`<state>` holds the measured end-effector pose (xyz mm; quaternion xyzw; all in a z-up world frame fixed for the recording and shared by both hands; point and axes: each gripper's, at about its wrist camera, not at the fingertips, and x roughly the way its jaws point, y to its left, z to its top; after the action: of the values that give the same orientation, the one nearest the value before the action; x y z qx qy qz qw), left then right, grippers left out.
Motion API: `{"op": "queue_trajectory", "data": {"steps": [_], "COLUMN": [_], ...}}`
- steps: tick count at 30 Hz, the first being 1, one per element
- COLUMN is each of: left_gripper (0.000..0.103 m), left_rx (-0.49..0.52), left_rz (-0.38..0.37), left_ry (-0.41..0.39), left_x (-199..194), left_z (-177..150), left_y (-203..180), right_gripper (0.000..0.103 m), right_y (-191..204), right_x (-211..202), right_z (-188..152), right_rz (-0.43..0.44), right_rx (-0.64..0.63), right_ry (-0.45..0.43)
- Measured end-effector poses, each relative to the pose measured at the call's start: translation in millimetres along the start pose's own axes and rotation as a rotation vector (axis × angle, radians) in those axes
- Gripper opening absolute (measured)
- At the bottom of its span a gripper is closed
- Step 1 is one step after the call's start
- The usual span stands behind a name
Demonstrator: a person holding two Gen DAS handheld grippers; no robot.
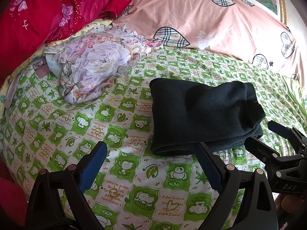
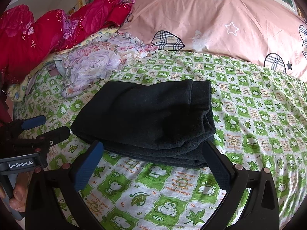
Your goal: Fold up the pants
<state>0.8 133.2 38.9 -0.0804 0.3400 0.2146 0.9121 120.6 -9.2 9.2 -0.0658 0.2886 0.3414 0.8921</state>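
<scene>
Right wrist view: pants mid-frame look folded (compact bundle), both grippers spread, holding nothing; best to back off w/o snagging.

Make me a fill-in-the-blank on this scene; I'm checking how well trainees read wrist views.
1. The pants lie ___ into a thick bundle.
2. The bundle rests on a sheet checked white and ___.
3. Both the left gripper and the right gripper are ___.
4. The pillow is printed with plaid ___.

Missing words: folded; green; open; hearts
</scene>
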Motion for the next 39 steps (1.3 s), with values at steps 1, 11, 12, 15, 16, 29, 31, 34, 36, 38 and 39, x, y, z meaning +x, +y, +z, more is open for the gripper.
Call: {"op": "queue_trajectory", "data": {"steps": [1, 11, 12, 15, 16, 29, 31, 34, 36, 38, 39], "left_gripper": [0.094, 0.094, 0.094, 0.094, 0.094, 0.094, 0.094, 0.094, 0.094, 0.094, 0.094], "left_rx": [0.001, 0.016, 0.019, 0.022, 0.023, 0.025, 0.028, 0.032, 0.031, 0.029, 0.030], "left_rz": [0.000, -0.014, -0.014, -0.015, -0.015, -0.017, -0.016, -0.015, -0.014, -0.015, -0.015], "left_ry": [0.003, 0.024, 0.024, 0.022, 0.023, 0.017, 0.015, 0.013, 0.010, 0.009, 0.009], "left_x": [0.5, 4.7, 4.7, 4.1, 4.1, 2.4, 1.8, 1.2, 0.8, 1.0, 1.2], "left_z": [-0.3, -2.5, -2.6, -2.4, -2.4, -1.3, -0.4, 1.3, 2.6, 3.9, 4.4], "left_y": [0.0, -4.3, -4.8, -5.4, -5.5, -5.9, -5.8, -5.4, -4.8, -4.1, -4.2], "right_gripper": [0.102, 0.102, 0.102, 0.102, 0.102, 0.102, 0.103, 0.102, 0.102, 0.102, 0.102], "right_y": [-0.3, -2.7, -2.9, -4.0, -4.1, -5.5, -5.1, -4.7, -4.5, -4.3, -4.4], "right_x": [0.4, 1.4, 0.7, 0.2, -0.1, -2.4, -3.5, -3.9, -5.5, -6.5, -6.7], "right_z": [0.0, -0.3, -0.7, -0.4, -0.4, 0.6, 1.2, 1.5, 3.0, 4.3, 4.8], "right_rz": [0.000, 0.001, 0.000, 0.000, -0.001, 0.001, -0.001, 0.000, -0.001, 0.000, 0.000], "right_rx": [0.002, 0.008, 0.009, 0.010, 0.011, 0.013, 0.013, 0.013, 0.013, 0.015, 0.014], "right_ry": [0.001, -0.002, -0.003, -0.004, -0.004, -0.010, -0.010, -0.011, -0.015, -0.018, -0.019]}}
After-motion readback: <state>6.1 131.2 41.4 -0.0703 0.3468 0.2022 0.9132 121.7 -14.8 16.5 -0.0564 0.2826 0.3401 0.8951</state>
